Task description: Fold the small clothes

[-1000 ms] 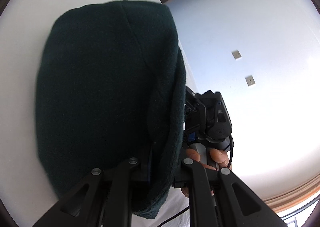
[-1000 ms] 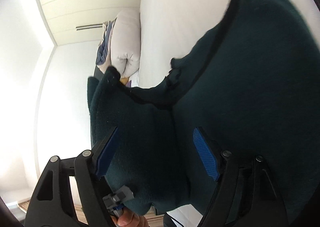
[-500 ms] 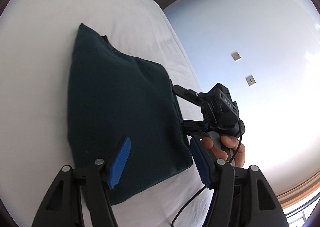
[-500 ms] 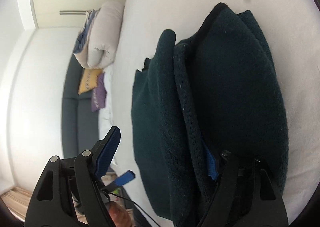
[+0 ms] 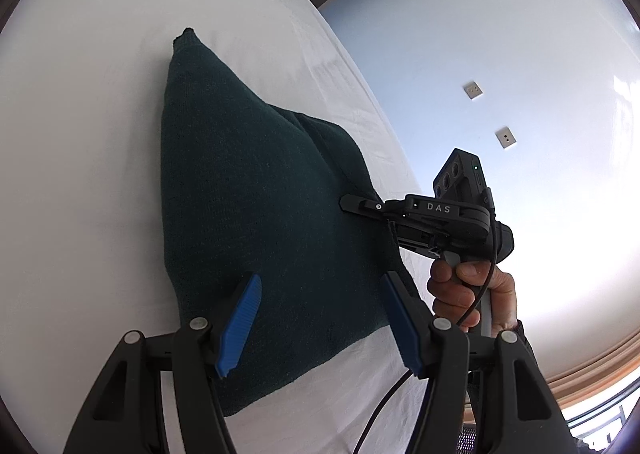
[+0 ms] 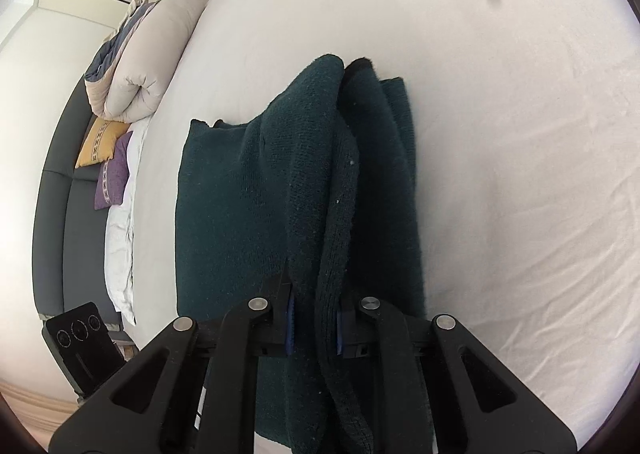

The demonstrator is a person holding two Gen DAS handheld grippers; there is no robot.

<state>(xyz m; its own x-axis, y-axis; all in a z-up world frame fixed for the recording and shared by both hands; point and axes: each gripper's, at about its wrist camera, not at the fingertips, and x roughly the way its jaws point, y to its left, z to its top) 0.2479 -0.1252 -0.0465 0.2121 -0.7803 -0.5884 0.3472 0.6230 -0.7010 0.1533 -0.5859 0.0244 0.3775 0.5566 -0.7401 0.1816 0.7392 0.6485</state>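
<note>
A dark green knitted garment (image 5: pixel 248 182) lies folded on the white bed (image 5: pixel 80 174). My left gripper (image 5: pixel 320 278) hovers open over its near edge, blue pads apart, touching nothing. To the right a hand holds my right gripper (image 5: pixel 348 202), which pinches the garment's right edge. In the right wrist view the jaws of my right gripper (image 6: pixel 314 318) are closing, and the pads press on a thick raised fold of the garment (image 6: pixel 232 214). The rest of the cloth lies on the bed (image 6: pixel 500 134).
A rolled pale duvet (image 6: pixel 148 54), a yellow cushion (image 6: pixel 100 142) and a purple cushion (image 6: pixel 114 174) sit by a grey sofa (image 6: pixel 80 234) at the bed's far end. A black unit with round lenses (image 6: pixel 80 342) shows lower left. The bed's edge runs beside a wall with sockets (image 5: pixel 472 89).
My left gripper has opened, let the garment go and pulled back, and the cloth has dropped flat onto the bed. My right gripper has gone from wide open to closed on the folded edge.
</note>
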